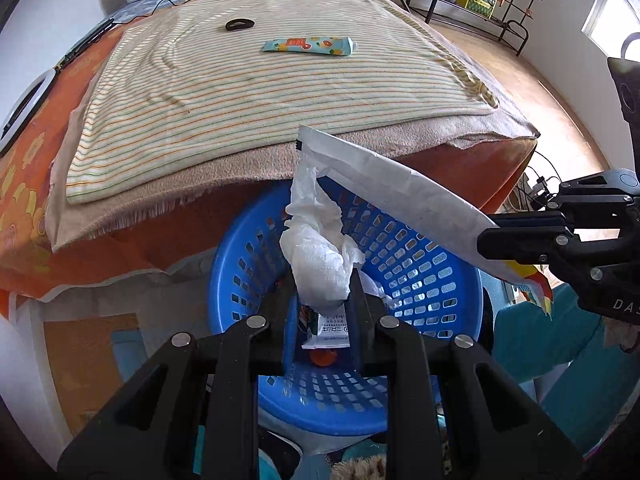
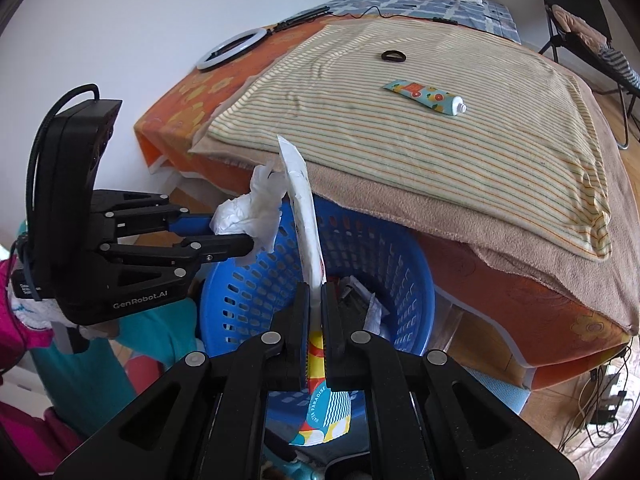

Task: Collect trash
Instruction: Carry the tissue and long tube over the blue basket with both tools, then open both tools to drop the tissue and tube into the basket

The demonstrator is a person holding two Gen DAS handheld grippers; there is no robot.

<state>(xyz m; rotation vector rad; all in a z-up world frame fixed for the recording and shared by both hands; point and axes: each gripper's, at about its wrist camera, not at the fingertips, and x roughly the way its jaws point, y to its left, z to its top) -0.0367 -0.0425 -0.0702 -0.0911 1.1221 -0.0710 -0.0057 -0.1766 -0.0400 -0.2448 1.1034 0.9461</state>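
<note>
My left gripper [image 1: 324, 284] is shut on a crumpled white tissue [image 1: 316, 252], held over the blue perforated basket [image 1: 432, 280]. The same gripper [image 2: 250, 236] and tissue [image 2: 248, 212] show at the left of the right wrist view. My right gripper [image 2: 316, 292] is shut on a flat white wrapper [image 2: 304, 208] with a colourful printed end, also above the basket [image 2: 384, 256]. That wrapper [image 1: 400, 196] slants across the left wrist view from the right gripper [image 1: 486, 246]. Paper scraps and a small packet lie inside the basket.
A bed with a striped cloth [image 1: 248, 92] stands just behind the basket; a colourful tube [image 1: 308, 46] and a black ring [image 1: 239, 24] lie on it. A ring light [image 2: 232, 48] rests near the wall. Cables lie on the floor at right [image 2: 600, 400].
</note>
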